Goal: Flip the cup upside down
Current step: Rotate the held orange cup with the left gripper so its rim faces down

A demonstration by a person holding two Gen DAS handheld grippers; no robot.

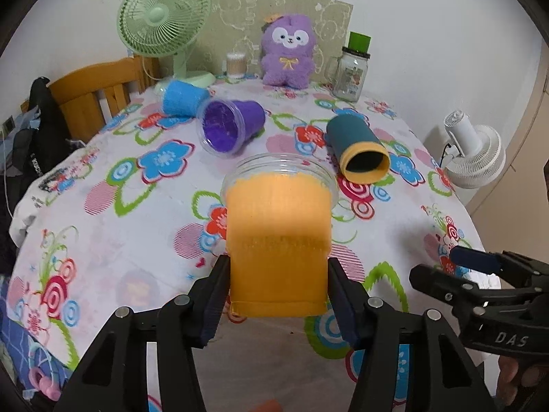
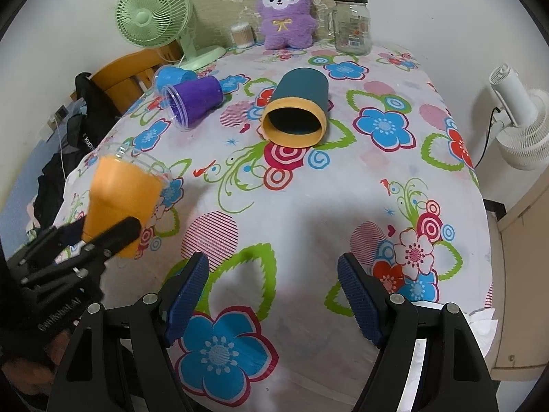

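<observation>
Left wrist view: the left claw point(image 1: 278, 304) is closed on the base end of the orange cup point(image 1: 278, 240), one pad on each side, and holds it above the flowered worktop point(image 1: 120, 219) with its clear rim pointing away from the camera. Beyond the cup, from left to right, lie a blue cup point(image 1: 183, 98), a purple cup point(image 1: 231, 122) with its mouth toward the camera, and a teal tube point(image 1: 357, 144) with a yellow rim, all on their sides. The purple plush point(image 1: 288, 55) stands at the far edge, a green fan point(image 1: 163, 22) to its left and a glass jar point(image 1: 350, 72) to its right.

Right wrist view: only here is the orange cup point(image 2: 120, 202) seen from the side, tilted with its rim up and away and clear of the worktop point(image 2: 291, 213). The right claw point(image 2: 274, 300) is spread wide and holds nothing, well right of the cup. The teal tube point(image 2: 298, 113) lies directly ahead of it.
</observation>
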